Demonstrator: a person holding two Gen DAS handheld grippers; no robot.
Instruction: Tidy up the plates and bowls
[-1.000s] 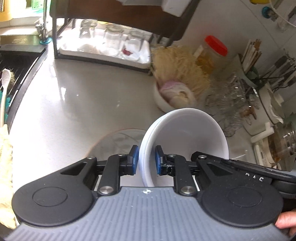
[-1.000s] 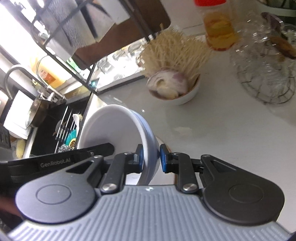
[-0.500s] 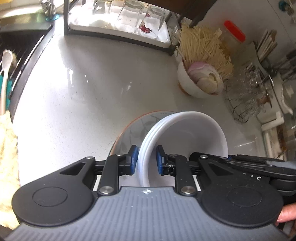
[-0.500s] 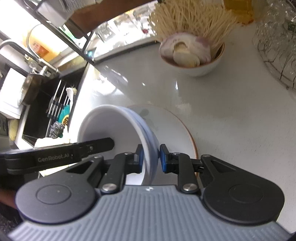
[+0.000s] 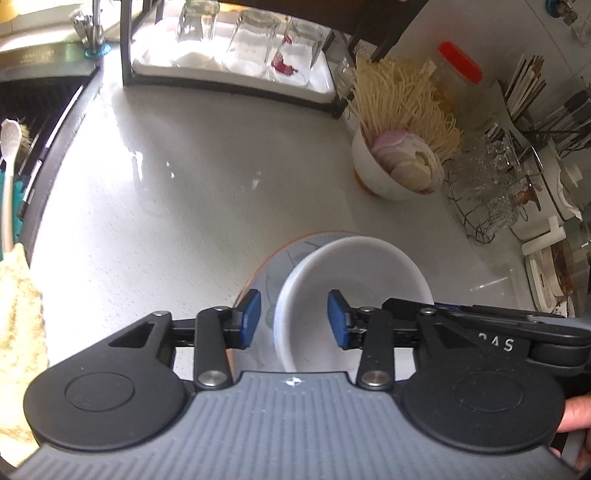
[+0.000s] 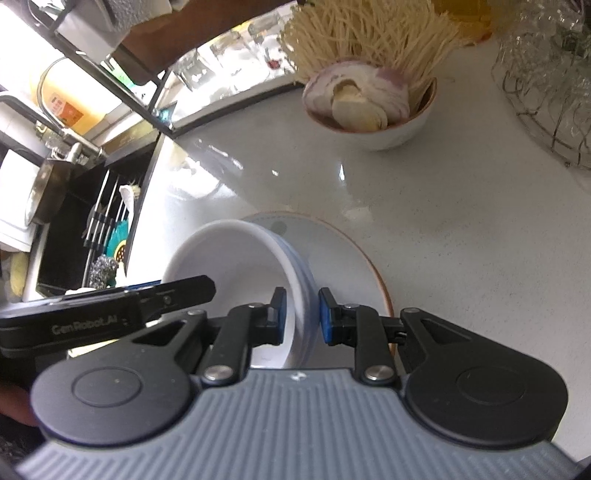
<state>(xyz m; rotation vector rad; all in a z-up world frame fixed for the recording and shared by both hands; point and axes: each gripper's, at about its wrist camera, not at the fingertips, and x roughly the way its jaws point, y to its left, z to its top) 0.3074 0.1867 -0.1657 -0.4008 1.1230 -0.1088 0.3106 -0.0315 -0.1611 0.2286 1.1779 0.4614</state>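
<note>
- Left gripper [image 5: 294,315] points steeply down; its jaws are opening, blue pads clear of the bowl rim between them.
- Right gripper [image 6: 302,316] points steeply down, jaws clamped on the rim.
- A fingertip [image 5: 574,410] shows at 4 o'clock.

Home kitchen. Pale speckled countertop [image 5: 184,206] beside a dark sink [image 6: 74,229] with faucet [image 5: 94,29]. Upturned drinking glasses [image 5: 251,40] on a drying rack; bowl of sliced onion and dry noodles [image 5: 399,166]; red-capped jar [image 5: 458,70]; chopsticks and utensils [image 5: 524,88] in holders.
</note>
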